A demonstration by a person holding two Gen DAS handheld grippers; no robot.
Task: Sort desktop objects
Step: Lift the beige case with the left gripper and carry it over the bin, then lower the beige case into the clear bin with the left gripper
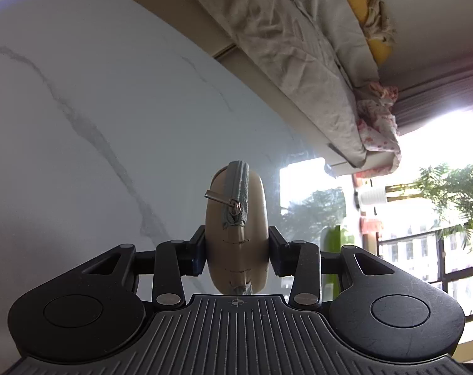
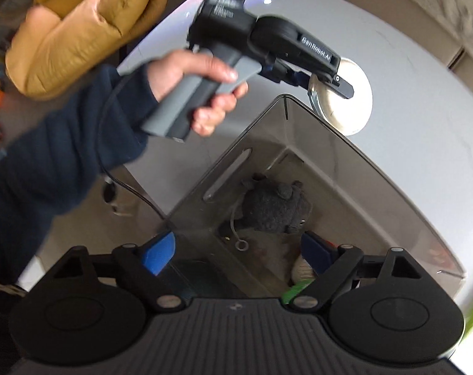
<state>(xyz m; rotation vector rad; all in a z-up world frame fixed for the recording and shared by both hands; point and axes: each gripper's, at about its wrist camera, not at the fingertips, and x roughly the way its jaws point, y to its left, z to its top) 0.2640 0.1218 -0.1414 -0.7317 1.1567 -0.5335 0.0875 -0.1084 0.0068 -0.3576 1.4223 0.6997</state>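
The pouch [image 1: 236,228] is pinched on edge in our left gripper [image 1: 236,250], clear of the marble table [image 1: 80,93], ready for the clear bin [image 2: 345,168]. Our right gripper [image 2: 236,253] hangs spread and empty above it.

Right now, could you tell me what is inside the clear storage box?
A dark grey felt toy with a looped cord lies in the clear storage box; the right gripper hides whatever sits lower down.
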